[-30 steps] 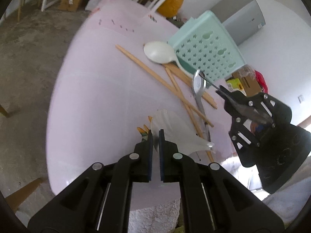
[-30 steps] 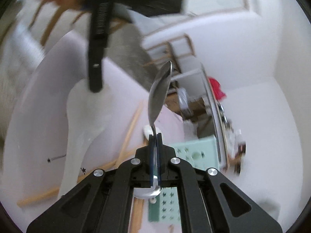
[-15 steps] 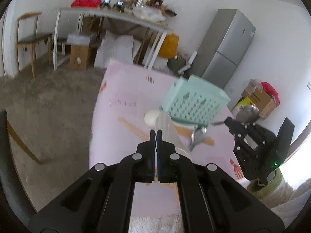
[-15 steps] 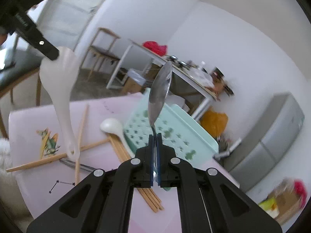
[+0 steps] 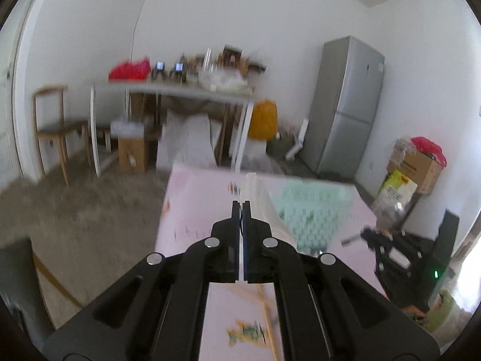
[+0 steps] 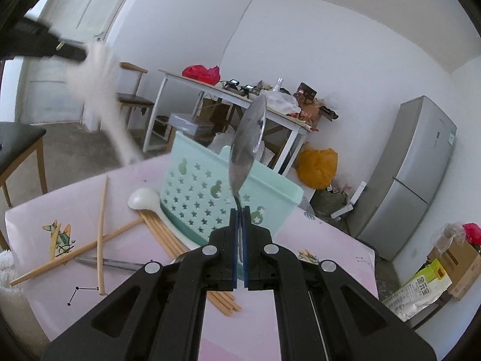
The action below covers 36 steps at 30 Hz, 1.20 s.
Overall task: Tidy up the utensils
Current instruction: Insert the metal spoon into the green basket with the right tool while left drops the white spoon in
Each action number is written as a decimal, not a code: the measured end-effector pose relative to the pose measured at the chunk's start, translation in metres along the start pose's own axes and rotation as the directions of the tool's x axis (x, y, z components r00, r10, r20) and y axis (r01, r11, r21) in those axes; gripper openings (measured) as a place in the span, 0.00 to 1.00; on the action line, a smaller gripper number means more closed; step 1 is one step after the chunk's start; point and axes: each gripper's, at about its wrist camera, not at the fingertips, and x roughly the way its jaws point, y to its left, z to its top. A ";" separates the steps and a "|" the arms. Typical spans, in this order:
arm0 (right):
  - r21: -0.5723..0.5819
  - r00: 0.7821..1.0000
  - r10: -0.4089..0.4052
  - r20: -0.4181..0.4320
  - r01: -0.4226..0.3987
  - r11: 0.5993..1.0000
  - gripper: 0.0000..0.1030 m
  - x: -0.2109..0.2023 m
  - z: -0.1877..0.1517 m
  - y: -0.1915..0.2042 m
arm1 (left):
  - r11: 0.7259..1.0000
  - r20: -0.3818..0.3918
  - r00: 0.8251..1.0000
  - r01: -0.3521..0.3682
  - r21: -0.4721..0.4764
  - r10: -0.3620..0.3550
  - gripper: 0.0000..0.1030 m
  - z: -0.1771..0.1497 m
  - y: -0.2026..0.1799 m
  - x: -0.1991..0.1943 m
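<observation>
**Both tongs clamped on spoons above the pink table**

My right gripper [image 6: 239, 210] is closed tight on the handle of a metal spoon [image 6: 248, 141], bowl standing upright in front of the mint basket [image 6: 210, 198]. My left gripper [image 5: 240, 206] is pinched onto a white plastic spoon [image 5: 261, 198], which hangs blurred in the air at upper left of the right view. On the pink table [image 6: 45, 207] lie loose chopsticks [image 6: 100, 234], a second white spoon [image 6: 143, 199] touching the basket's base, and a metal utensil [image 6: 111, 263].

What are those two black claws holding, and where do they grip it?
The right gripper pinches a metal spoon by its handle, bowl up. The left gripper pinches a white plastic spoon; which part it grips is too blurred to tell.
</observation>
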 end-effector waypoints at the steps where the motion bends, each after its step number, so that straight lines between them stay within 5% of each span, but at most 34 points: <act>1: 0.005 1.000 -0.002 0.002 0.002 1.000 0.02 -0.003 0.001 -0.002 | 1.000 0.031 0.999 -0.015 0.021 0.014 0.00 0.011 -0.003 0.002; 4: 0.025 1.000 -0.014 0.006 0.014 1.000 0.02 -0.006 0.000 -0.010 | 0.995 0.090 0.995 -0.040 0.095 0.031 0.00 0.035 -0.013 0.017; 9: 0.051 1.000 -0.028 0.010 0.028 0.998 0.02 -0.009 0.003 -0.020 | 0.975 0.083 0.996 -0.045 0.220 0.027 0.00 0.057 -0.032 0.060; 19: 0.106 1.000 -0.011 0.006 0.010 0.994 0.02 -0.010 0.010 -0.033 | 0.852 -0.032 0.994 -0.069 0.519 0.100 0.00 0.032 -0.083 0.137; 22: 0.127 1.000 0.002 0.022 -0.004 0.992 0.02 -0.012 0.018 -0.038 | 0.866 -0.073 0.993 -0.045 0.498 0.093 0.04 0.027 -0.081 0.149; 26: 0.146 0.999 0.015 0.044 -0.021 0.989 0.02 -0.014 0.030 -0.045 | 0.929 -0.093 0.995 -0.001 0.371 0.038 0.21 0.027 -0.059 0.147; 29: 0.154 0.998 0.027 0.062 -0.036 0.987 0.02 -0.017 0.040 -0.051 | 0.963 -0.092 0.996 0.016 0.269 0.009 0.22 0.030 -0.041 0.140; 36: 0.207 0.992 0.055 0.117 -0.079 0.975 0.02 -0.022 0.066 -0.073 | 0.995 -0.074 0.997 0.022 0.098 -0.015 0.28 0.017 0.003 0.107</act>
